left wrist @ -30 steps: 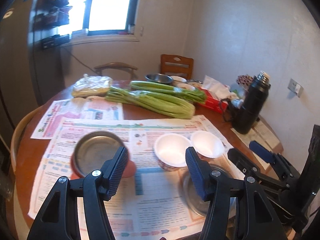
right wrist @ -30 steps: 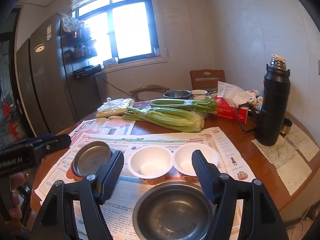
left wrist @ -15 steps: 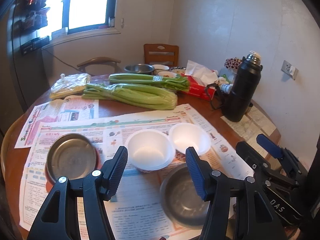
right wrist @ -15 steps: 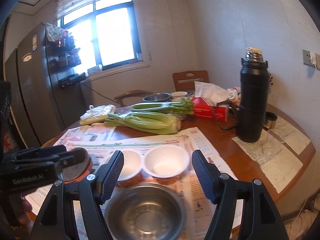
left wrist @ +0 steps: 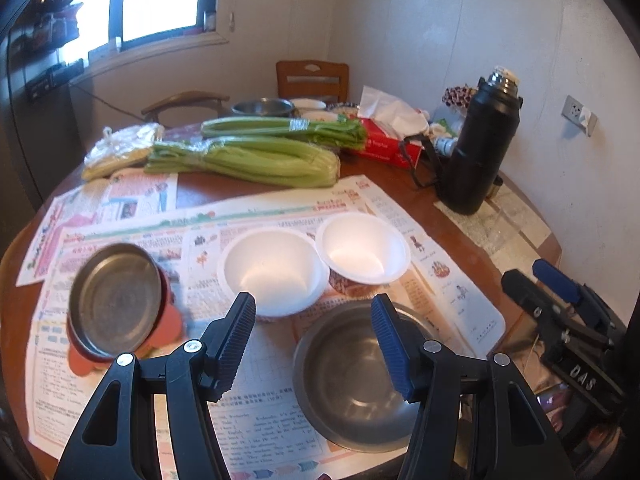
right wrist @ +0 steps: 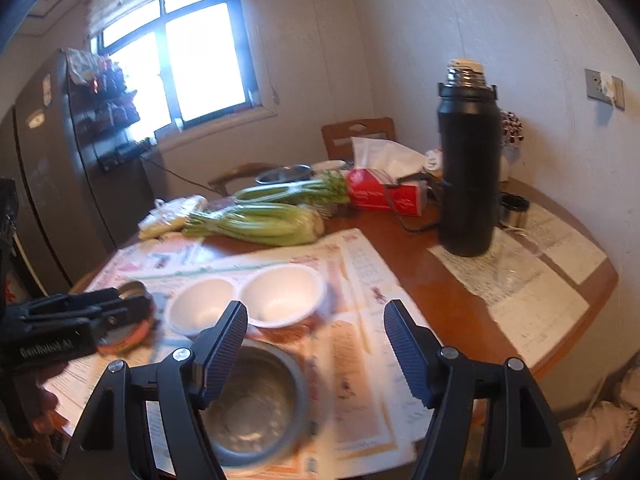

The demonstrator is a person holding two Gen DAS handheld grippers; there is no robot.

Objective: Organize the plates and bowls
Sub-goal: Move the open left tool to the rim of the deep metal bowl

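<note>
Both grippers hover empty, left gripper and right gripper, jaws about half open. Steel bowl sits low centre; two white bowls touch just behind. Risk: a jaw clips the light white ones, sliding them over the newspaper.

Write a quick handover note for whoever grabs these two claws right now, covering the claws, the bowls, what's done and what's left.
Left claw: open, empty, above the newspaper between the near white bowl and the steel bowl.
Right claw: open, empty, above the steel bowl's far edge.
On the newspaper: two white bowls side by side, large steel bowl nearest, steel dish on a red base at left.
Done: nothing stacked yet.
Left: gather all four; probably nest the white bowls first.
</note>
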